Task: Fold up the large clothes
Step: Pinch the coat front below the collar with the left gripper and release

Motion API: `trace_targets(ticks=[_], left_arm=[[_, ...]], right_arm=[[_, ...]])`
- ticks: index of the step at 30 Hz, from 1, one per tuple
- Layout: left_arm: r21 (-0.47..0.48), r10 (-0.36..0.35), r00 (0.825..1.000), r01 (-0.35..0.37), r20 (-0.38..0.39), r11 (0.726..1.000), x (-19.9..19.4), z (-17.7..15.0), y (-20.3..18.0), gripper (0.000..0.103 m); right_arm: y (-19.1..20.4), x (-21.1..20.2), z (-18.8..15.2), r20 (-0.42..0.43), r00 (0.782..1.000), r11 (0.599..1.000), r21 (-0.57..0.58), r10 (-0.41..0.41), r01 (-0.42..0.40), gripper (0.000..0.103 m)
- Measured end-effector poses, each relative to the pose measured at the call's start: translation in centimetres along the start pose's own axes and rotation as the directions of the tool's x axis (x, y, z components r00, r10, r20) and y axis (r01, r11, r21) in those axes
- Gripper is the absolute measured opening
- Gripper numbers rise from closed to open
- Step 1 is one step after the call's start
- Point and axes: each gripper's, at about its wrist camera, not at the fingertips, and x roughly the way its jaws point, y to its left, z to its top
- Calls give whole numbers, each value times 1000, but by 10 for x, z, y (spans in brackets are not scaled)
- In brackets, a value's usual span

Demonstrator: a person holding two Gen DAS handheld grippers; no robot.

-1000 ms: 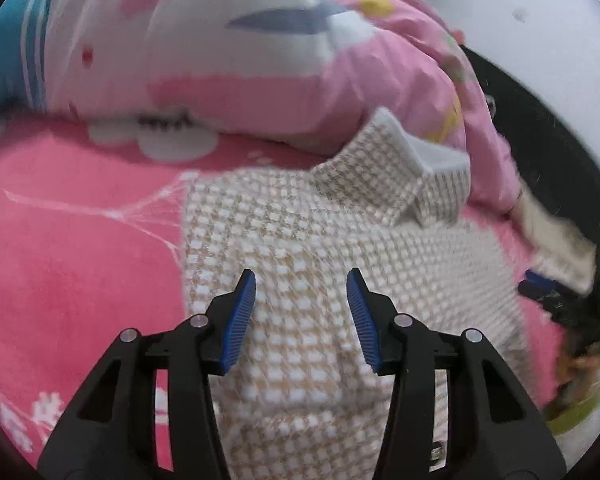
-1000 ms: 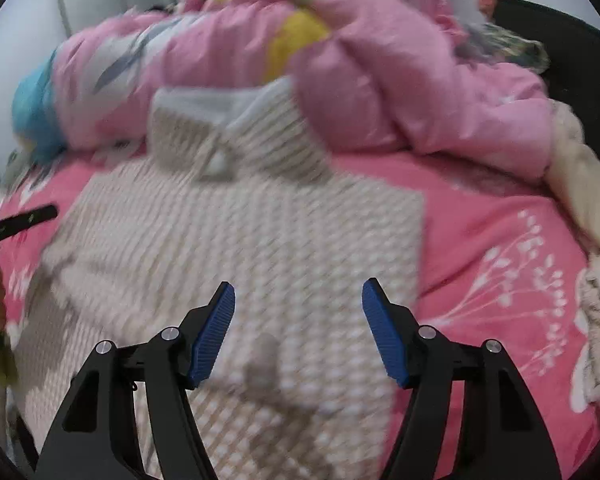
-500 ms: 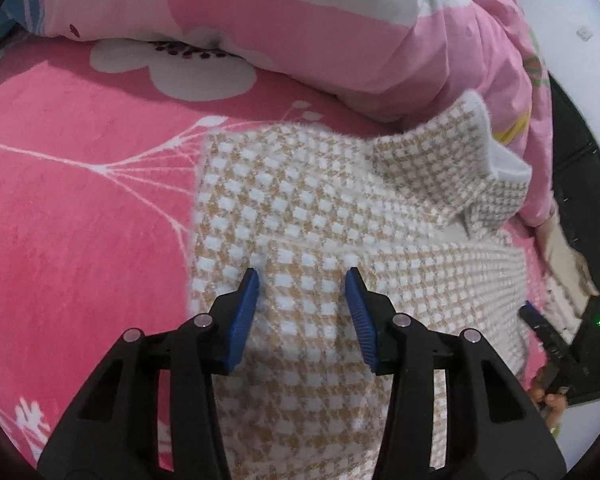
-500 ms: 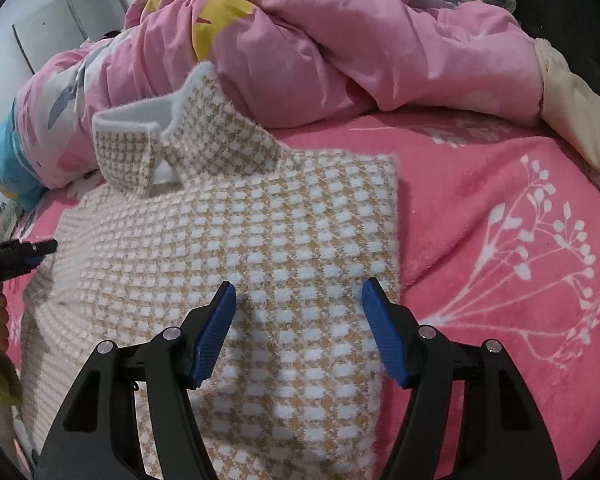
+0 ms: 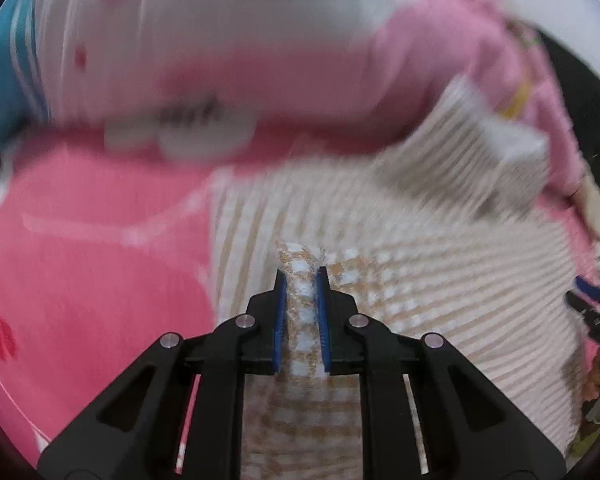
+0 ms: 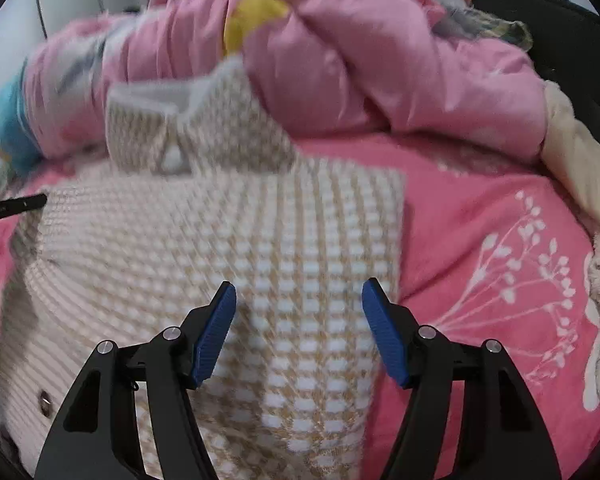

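While the left gripper point(image 5: 302, 300) is closing its jaws on a pinched ridge of the checked sweater point(image 6: 260, 248), which lies flat across the frame's centre on the pink bedspread point(image 6: 480, 240), the right gripper point(image 6: 298, 332) hovers wide open and empty; it should bite an equally deep fold before lifting.

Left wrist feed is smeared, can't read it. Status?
Left gripper closing, pads on a pinched ridge of the checked garment. Right gripper open above it, no grip. Garment flat on pink bedsheet; quilt beyond collar.
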Motion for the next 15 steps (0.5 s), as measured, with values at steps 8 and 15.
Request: trace_targets(ticks=[8, 15], left_arm=[[3, -64, 985, 65, 158, 998, -58, -1, 0, 30], [120, -15, 1000, 15, -2, 993, -20, -37, -36, 54]], right_arm=[[5, -31, 23, 67, 996, 999, 3, 52, -52, 64], [36, 8, 4, -60, 997, 996, -75, -50, 45, 75]])
